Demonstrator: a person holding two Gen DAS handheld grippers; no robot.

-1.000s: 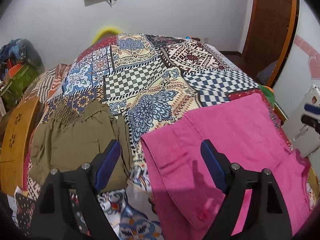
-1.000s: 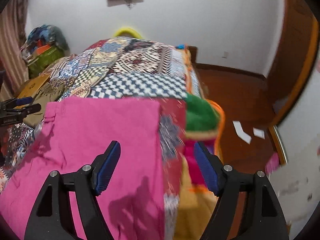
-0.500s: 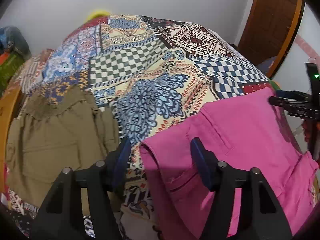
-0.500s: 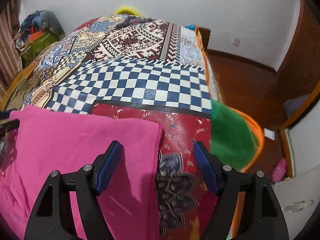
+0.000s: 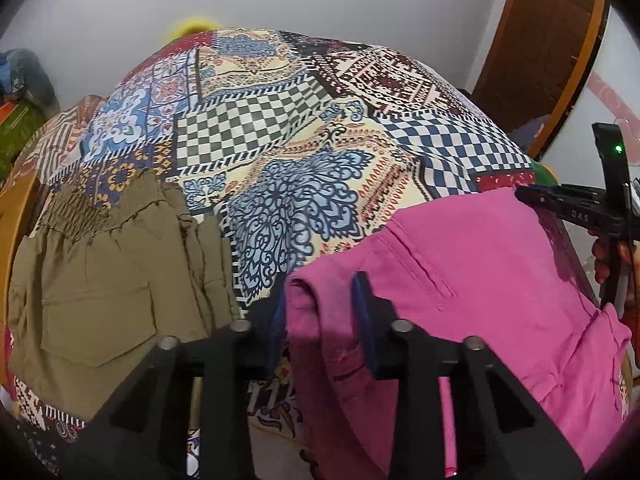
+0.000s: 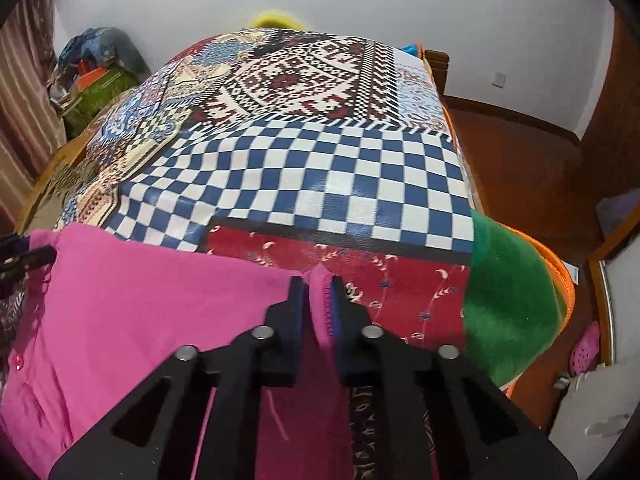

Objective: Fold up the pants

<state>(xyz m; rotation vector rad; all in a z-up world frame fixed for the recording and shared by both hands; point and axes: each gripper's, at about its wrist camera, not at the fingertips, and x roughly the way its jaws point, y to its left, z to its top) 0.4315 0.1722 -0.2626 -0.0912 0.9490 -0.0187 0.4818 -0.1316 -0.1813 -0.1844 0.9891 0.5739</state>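
Observation:
Pink pants [image 5: 472, 280] lie flat on the patterned bedspread [image 5: 288, 152], near its front edge. My left gripper [image 5: 320, 312] is shut on the pants' left waistband corner, which bunches between the blue pads. My right gripper [image 6: 318, 300] is shut on the pants' far right corner [image 6: 320, 280]; the rest of the pink cloth [image 6: 140, 312] spreads to its left. The right gripper also shows at the right edge of the left wrist view [image 5: 568, 204].
Folded olive-green pants [image 5: 108, 280] lie on the bed left of the pink ones. A green blanket [image 6: 508, 292] hangs over the bed's right corner above a wooden floor [image 6: 528, 168]. A wall stands behind the bed, a wooden door [image 5: 548, 40] at right.
Both grippers moved down and forward onto the pink pants and closed from wide open onto its two top corners. The cloth is pinched up at each corner.

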